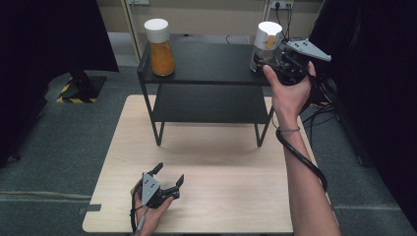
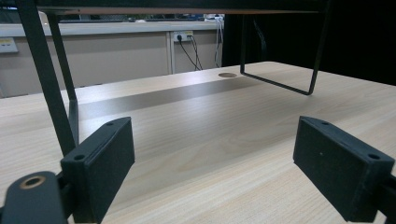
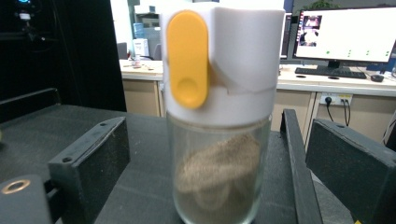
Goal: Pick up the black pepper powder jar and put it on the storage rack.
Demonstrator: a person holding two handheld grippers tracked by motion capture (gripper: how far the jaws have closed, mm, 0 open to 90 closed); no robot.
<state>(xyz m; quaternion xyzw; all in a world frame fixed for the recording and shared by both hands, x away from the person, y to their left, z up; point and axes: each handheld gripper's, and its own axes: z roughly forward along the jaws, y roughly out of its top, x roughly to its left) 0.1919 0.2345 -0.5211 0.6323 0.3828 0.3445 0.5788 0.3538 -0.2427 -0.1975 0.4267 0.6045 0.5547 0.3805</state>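
Your right gripper (image 3: pixel 215 154) stands apart around the shelf's (image 3: pixel 70 121) spice jar (image 3: pixel 219 116), yellow flap visible; left gripper (image 2: pixel 212 168) apart too.

Black two-tier shelf (image 1: pixel 206 64) at twelve o'clock on the wooden surface (image 1: pixel 196 162); orange-filled jar (image 1: pixel 159 47) at eleven o'clock atop it.

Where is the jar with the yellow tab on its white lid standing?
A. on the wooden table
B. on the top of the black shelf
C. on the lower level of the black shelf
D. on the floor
B: the jar stands upright on the top board of the black shelf, at its right end, with the right gripper open around it.
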